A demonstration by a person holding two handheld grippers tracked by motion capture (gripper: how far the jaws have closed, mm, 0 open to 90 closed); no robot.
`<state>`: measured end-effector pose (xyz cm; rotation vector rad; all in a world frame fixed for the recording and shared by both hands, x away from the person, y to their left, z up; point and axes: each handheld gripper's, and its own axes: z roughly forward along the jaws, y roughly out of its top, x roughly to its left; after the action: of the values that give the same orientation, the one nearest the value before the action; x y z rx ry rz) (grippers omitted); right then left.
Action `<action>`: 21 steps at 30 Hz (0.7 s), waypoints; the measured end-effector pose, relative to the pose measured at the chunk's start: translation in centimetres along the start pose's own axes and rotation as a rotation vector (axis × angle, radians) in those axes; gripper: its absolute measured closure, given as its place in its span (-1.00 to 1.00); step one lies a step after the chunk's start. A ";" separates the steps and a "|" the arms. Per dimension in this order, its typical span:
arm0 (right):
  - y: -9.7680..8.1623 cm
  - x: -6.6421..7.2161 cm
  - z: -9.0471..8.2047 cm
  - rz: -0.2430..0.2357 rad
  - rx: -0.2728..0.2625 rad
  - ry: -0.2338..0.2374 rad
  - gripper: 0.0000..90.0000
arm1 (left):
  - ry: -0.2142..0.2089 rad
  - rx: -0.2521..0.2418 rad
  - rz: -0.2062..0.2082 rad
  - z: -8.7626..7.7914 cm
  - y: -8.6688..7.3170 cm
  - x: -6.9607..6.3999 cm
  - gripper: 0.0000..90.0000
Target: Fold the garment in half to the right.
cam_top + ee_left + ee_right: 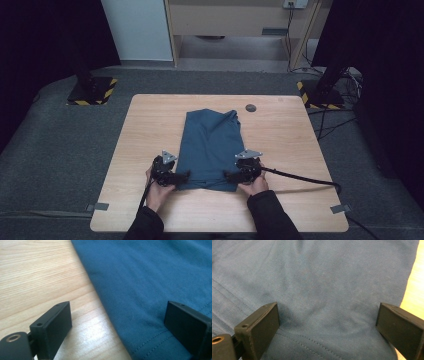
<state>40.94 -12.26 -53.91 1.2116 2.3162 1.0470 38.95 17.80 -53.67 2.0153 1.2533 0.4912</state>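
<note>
Left gripper (184, 176) and right gripper (229, 176), jaws spread wide and empty, straddle the two near corners of a folded blue T-shirt (211, 145). Each stands at the stitched hem (312, 341), apparently placed so both corners can be pinched together for the next fold. The T-shirt lies flat at the middle of the wooden table (285, 145).
</note>
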 end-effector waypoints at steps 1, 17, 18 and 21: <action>0.1 0.0 0.1 -0.001 0.000 0.000 -0.89 | 0.004 -0.001 -0.004 0.0 0.0 0.0 -0.85; 1.2 -0.6 1.3 -0.012 0.001 0.011 -0.90 | 0.031 0.005 -0.026 0.6 0.6 0.8 -0.86; 1.3 -0.7 1.3 -0.016 0.001 0.014 -0.90 | 0.031 0.006 -0.027 0.6 0.7 0.8 -0.86; 1.4 -0.8 1.5 -0.017 0.001 0.019 -0.90 | 0.029 0.013 -0.025 0.7 0.8 1.0 -0.86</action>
<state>43.10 -11.70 -53.92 1.1851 2.3376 1.0555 40.34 18.19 -53.57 2.0074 1.3012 0.5026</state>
